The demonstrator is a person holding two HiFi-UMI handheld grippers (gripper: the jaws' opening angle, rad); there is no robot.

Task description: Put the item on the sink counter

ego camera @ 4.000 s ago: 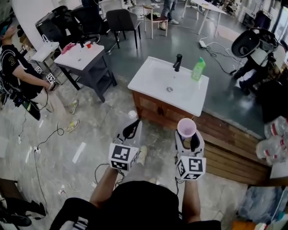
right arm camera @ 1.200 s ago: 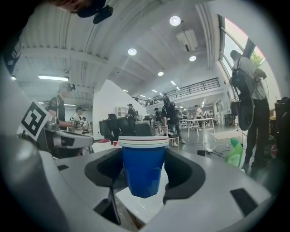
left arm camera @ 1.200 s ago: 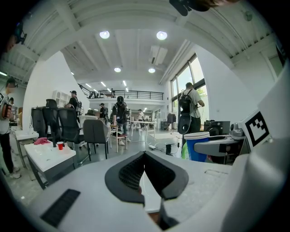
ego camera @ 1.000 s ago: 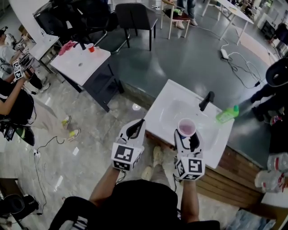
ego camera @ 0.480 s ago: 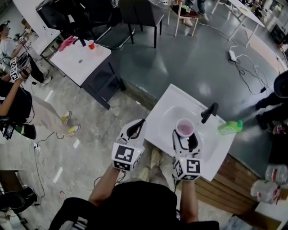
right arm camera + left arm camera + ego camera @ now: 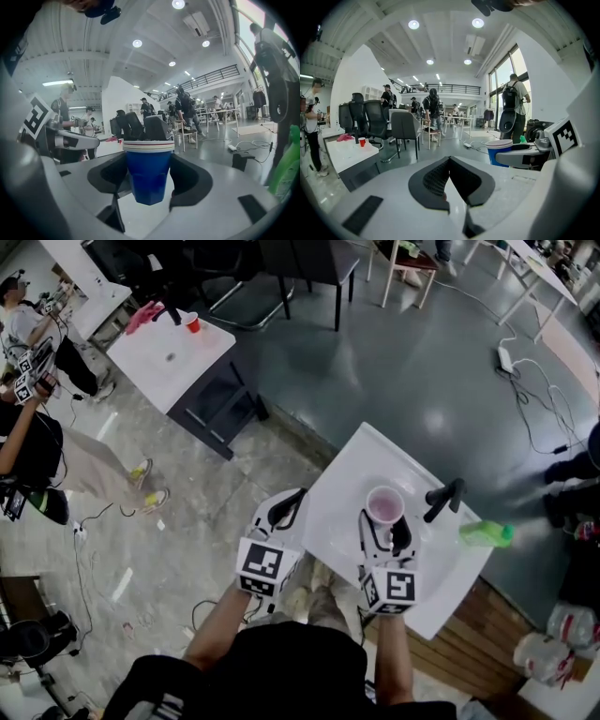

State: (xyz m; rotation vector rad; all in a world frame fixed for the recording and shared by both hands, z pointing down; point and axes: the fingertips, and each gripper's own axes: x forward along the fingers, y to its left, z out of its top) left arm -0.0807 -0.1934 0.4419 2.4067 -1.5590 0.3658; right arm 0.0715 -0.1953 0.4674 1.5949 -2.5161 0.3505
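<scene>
A blue cup with a pink inside [image 6: 385, 505] is upright between the jaws of my right gripper [image 6: 386, 523], which is shut on its sides. The cup hangs above the basin of the white sink counter [image 6: 349, 472], just left of the black faucet [image 6: 443, 500]. In the right gripper view the blue cup [image 6: 148, 171] fills the gap between the black pads [image 6: 191, 180]. My left gripper [image 6: 286, 506] is shut and holds nothing, over the counter's near left edge. In the left gripper view, the left gripper [image 6: 449, 161] has its pads meeting, with the cup [image 6: 501, 152] off to the right.
A green bottle [image 6: 486, 533] lies on the counter right of the faucet. A second white sink table [image 6: 169, 357] with a red cup [image 6: 192, 322] stands at the back left. A person [image 6: 28, 437] is at the left, chairs [image 6: 309, 259] behind, and plastic bottles [image 6: 548, 643] at the lower right.
Both grippers have come forward to the sink counter. The cup, earlier short of the counter, now hangs over the basin beside the faucet. Neither gripper's jaws have changed.
</scene>
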